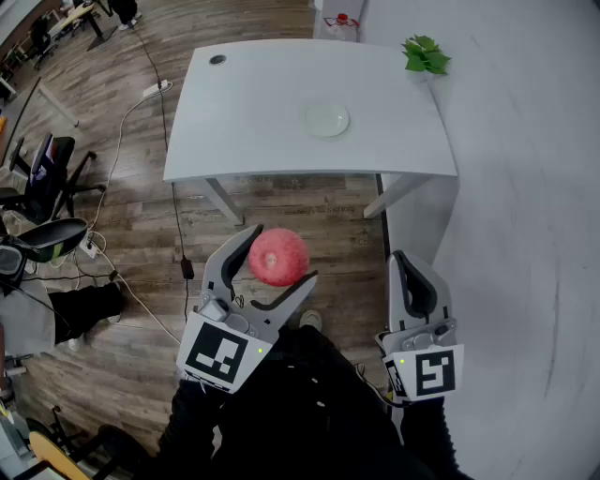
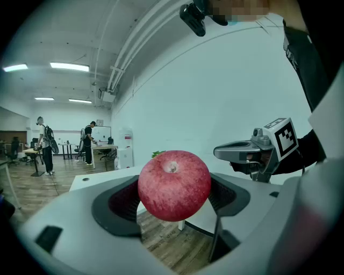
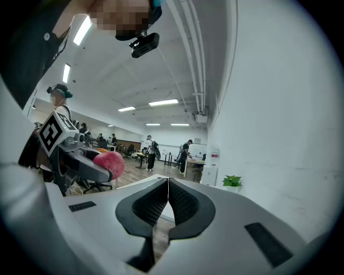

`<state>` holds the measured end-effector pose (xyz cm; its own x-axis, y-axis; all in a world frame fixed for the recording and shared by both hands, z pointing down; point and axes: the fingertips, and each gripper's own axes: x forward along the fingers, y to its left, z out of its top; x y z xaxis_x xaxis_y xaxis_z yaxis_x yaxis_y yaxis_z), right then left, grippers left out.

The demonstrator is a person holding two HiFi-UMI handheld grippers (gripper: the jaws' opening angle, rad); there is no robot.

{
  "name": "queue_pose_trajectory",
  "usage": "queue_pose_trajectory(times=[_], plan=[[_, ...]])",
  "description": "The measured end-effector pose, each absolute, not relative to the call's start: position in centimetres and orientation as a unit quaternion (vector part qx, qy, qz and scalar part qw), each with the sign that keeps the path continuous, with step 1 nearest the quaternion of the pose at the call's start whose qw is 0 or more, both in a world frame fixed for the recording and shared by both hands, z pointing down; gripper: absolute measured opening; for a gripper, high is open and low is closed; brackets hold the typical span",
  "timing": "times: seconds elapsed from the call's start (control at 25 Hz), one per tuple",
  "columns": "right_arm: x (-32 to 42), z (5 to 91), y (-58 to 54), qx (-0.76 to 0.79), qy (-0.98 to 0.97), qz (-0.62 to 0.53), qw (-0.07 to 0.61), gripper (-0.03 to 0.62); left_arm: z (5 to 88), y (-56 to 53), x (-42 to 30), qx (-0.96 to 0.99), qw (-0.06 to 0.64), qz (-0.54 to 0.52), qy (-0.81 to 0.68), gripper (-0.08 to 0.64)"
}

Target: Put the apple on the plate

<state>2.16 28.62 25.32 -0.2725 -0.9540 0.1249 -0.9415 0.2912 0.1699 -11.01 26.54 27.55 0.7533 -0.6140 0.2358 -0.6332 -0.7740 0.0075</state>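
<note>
A red apple [image 1: 278, 256] sits between the jaws of my left gripper [image 1: 281, 255], which is shut on it, held in the air over the wooden floor, short of the table. In the left gripper view the apple [image 2: 174, 185] fills the gap between the dark pads [image 2: 122, 203]. A small clear plate [image 1: 326, 120] lies on the white table [image 1: 253, 103], right of its middle. My right gripper [image 1: 399, 259] hangs to the right of the apple, shut with nothing in it. In the right gripper view its pads [image 3: 180, 201] meet, and the apple [image 3: 109, 164] shows at left.
A green plant [image 1: 427, 54] stands at the table's far right corner, by the white wall. Office chairs [image 1: 42, 178] and a floor cable [image 1: 122, 131] lie to the left. A water dispenser [image 1: 342, 23] stands behind the table. People stand far off across the room [image 2: 45, 145].
</note>
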Motion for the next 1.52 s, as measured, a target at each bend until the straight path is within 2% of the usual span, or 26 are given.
queue_pose_trajectory(times=[0.68, 1.12, 1.52], plan=[[1.7, 25.4, 27.5, 0.604, -0.793, -0.01, 0.081, 0.041, 27.8, 25.8, -11.1, 0.939, 0.041, 0.121, -0.32, 0.37], [1.6, 25.2, 27.3, 0.594, -0.799, -0.022, 0.093, 0.042, 26.8, 25.0, -11.5, 0.934, 0.056, 0.095, -0.339, 0.37], [4.7, 24.9, 27.5, 0.576, -0.811, -0.041, 0.097, 0.041, 26.6, 24.9, -9.7, 0.924, 0.025, 0.08, -0.374, 0.371]])
